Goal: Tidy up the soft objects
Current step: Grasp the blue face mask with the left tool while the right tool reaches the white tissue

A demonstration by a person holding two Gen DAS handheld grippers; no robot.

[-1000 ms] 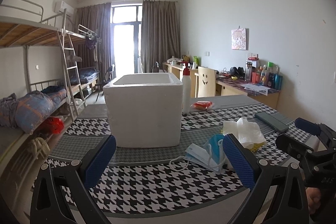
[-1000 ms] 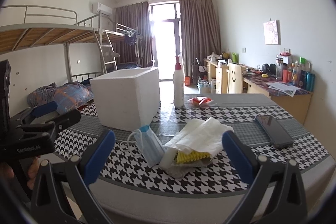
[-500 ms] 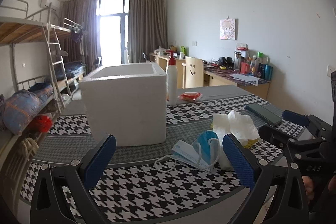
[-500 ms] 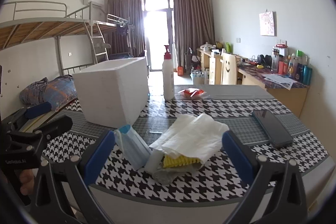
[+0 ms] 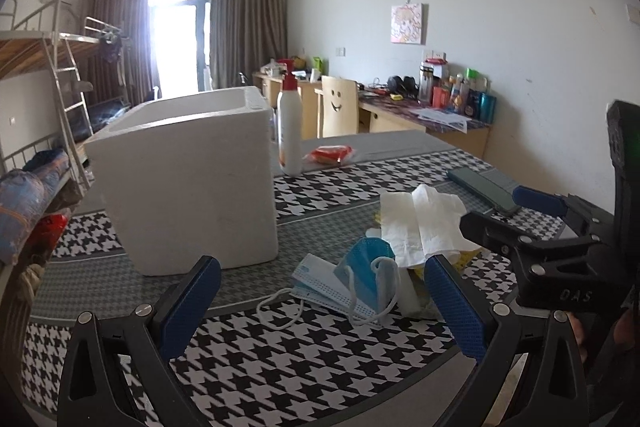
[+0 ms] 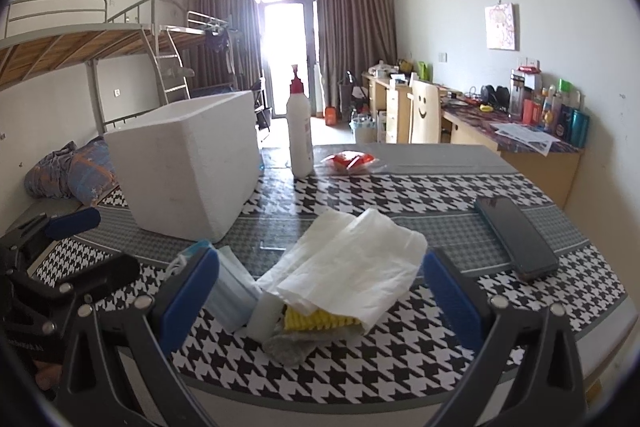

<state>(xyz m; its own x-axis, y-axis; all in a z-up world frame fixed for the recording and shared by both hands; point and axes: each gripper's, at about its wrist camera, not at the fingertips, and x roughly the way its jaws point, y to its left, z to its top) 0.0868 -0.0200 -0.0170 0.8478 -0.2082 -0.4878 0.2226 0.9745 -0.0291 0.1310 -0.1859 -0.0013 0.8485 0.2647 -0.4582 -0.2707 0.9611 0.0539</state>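
1. Hovering over the near edge of the tabletop [image 6: 400, 359], both tongs are spread wide and carry nothing: the left gripper [image 5: 320, 301] frames the face masks [image 5: 352, 279], the right gripper [image 6: 320, 293] frames the tissue [image 6: 352, 267]
2. Lying in one loose heap near that edge, the soft things are the masks, the tissue draped over a yellow sponge [image 6: 316, 319] and a grey cloth [image 6: 288, 343] under it
3. Standing open-topped toward the far left corner, the foam box [image 5: 188, 183] looks like the place meant for them
4. Sitting well apart from the heap, a phone [image 6: 516, 239], a pump bottle [image 6: 300, 131] and a red packet [image 6: 350, 161] seem to be left out as non-soft items
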